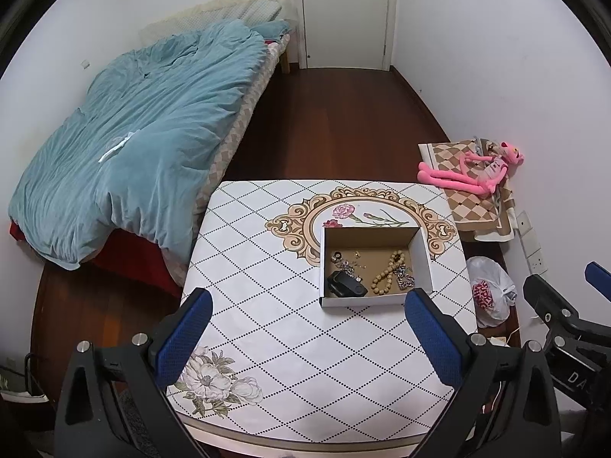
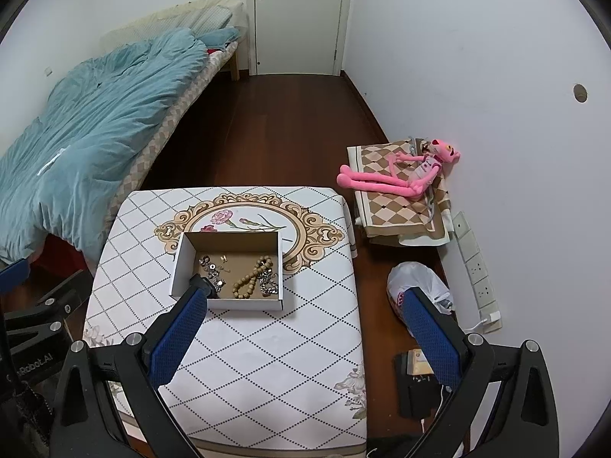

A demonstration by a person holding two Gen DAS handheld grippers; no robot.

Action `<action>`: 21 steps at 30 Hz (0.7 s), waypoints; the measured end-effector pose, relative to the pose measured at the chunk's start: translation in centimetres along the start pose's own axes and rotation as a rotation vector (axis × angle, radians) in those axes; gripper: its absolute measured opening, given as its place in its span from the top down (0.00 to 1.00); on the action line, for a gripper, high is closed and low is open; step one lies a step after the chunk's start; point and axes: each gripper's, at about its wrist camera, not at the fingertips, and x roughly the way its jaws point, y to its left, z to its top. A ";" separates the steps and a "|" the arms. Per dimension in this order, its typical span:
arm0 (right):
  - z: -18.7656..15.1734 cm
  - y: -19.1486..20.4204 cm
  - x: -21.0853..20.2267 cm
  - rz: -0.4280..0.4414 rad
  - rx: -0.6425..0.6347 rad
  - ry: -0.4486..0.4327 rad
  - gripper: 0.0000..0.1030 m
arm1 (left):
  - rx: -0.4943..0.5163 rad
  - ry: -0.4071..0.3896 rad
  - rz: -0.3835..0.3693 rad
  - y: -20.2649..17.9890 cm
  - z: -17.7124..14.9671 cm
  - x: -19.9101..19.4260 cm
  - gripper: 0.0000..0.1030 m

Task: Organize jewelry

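An open white cardboard box with a brown inside stands on the patterned table; it also shows in the right wrist view. Inside lie a wooden bead bracelet, a silver chain, small silver pieces and a black case, which my right finger partly hides in the right wrist view. My left gripper is open and empty, held above the table in front of the box. My right gripper is open and empty, nearer than the box.
A bed with a blue quilt stands left of the table. A pink plush toy lies on a checkered cloth at the right wall. A white plastic bag sits on the floor by the wall sockets. A closed door is at the back.
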 end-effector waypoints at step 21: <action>-0.4 0.4 0.2 0.006 -0.009 0.010 0.00 | 0.002 0.004 0.003 0.2 -0.4 0.3 0.00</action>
